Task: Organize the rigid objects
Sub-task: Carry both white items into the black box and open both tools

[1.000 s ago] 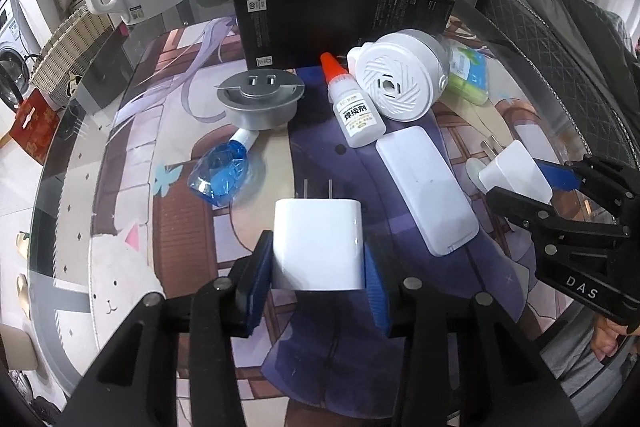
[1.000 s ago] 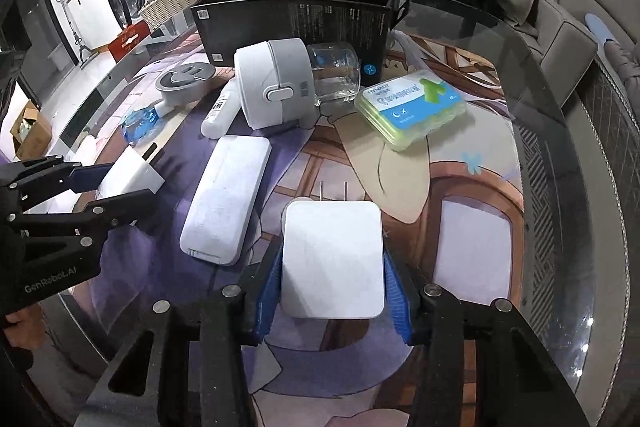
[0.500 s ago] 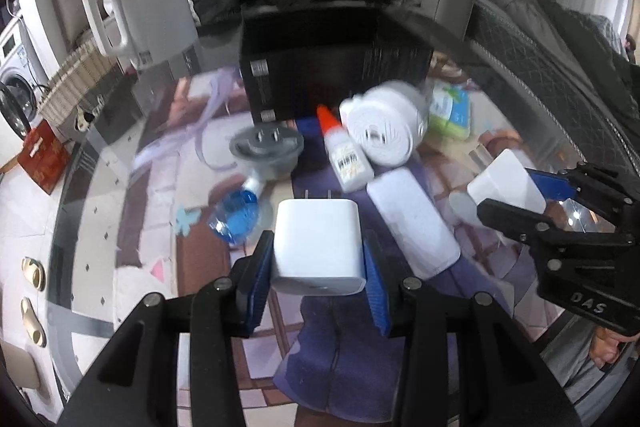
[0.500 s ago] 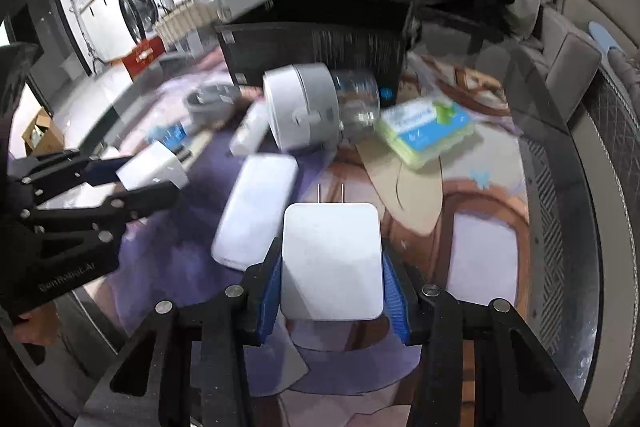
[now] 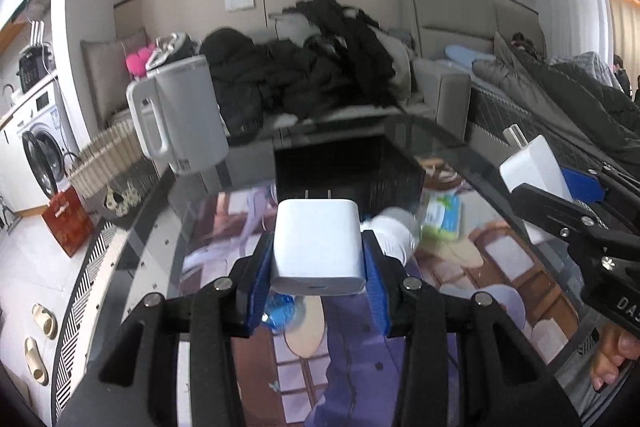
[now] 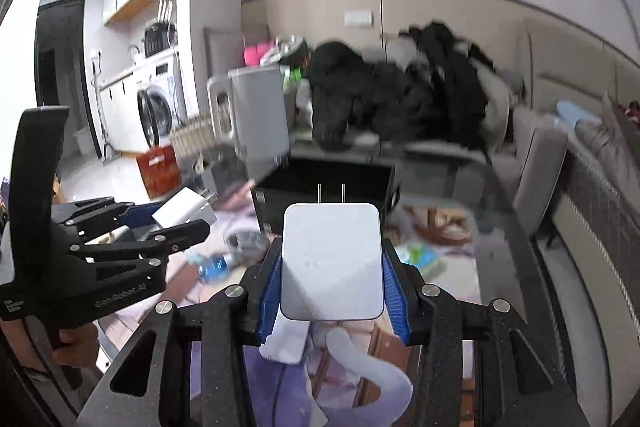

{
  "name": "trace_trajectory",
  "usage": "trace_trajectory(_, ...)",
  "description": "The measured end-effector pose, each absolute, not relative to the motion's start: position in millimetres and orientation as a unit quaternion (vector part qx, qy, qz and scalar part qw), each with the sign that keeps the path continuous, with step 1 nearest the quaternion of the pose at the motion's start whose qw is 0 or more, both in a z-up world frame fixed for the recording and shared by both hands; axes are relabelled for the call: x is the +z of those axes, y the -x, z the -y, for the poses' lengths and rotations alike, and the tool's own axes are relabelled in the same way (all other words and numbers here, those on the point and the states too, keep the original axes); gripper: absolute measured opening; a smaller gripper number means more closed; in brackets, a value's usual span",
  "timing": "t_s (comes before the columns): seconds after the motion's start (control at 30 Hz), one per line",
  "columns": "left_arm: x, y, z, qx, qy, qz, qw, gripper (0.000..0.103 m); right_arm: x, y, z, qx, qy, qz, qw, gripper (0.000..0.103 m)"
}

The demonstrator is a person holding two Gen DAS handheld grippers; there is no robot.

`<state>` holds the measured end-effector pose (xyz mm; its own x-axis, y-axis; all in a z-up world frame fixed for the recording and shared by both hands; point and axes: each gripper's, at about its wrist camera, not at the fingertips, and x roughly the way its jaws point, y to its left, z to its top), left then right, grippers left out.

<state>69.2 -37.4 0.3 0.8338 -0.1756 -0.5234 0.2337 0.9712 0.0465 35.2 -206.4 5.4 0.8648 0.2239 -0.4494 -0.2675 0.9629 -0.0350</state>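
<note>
My left gripper (image 5: 318, 263) is shut on a small white plug charger (image 5: 318, 247), prongs pointing away, lifted above the table. My right gripper (image 6: 331, 275) is shut on a larger flat white plug adapter (image 6: 331, 259), prongs also forward. Each gripper shows in the other's view: the right gripper (image 5: 548, 179) with its adapter at the right edge, the left gripper (image 6: 180, 217) with its charger at the left. Both point toward the open black box (image 6: 324, 187) at the back of the table. Below lie a white round device (image 5: 394, 233), a green-lidded box (image 5: 440, 219) and a blue item (image 6: 214, 265), all blurred.
A white kettle (image 5: 180, 115) stands at the table's back left, next to a wicker basket (image 5: 108, 155). Dark clothes (image 5: 320, 67) pile on a sofa behind. The glass table edge (image 5: 120, 267) curves down the left. A person's hand (image 5: 612, 355) holds the right tool.
Both grippers have risen and tilted up with their chargers still held. The table items have dropped low in view, and the room behind the table now fills the upper half.
</note>
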Motion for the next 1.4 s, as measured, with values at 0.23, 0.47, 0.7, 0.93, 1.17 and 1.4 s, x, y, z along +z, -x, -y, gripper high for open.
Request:
trace_trajectory(0.23,27,-64,34,-0.117,-0.032,-0.209,0.97,0.041,28,-18,199,0.133,0.049,-0.171,0.975,0.045)
trace_trajectory(0.47,50,-86,31,-0.107,-0.014,-0.176,0.978,0.041,59,-29,191,0.136,0.048,-0.127,0.981,0.045)
trace_trajectory(0.7,54,-118,37,-0.103,-0.009,-0.167,0.981,0.041,74,-67,183,0.133,0.039,-0.13,0.982,0.045)
trace_trajectory(0.93,46,-161,35,-0.074,0.016,-0.184,0.98,0.041,70,-131,181,0.126,0.034,-0.156,0.979,0.045)
trace_trajectory(1.17,28,-196,39,-0.06,0.012,-0.198,0.978,0.041,48,-194,188,0.115,0.004,-0.217,0.969,0.045)
trace_trajectory(1.4,5,-228,44,-0.076,0.016,-0.264,0.961,0.041,23,-240,198,0.114,-0.023,-0.283,0.952,0.045)
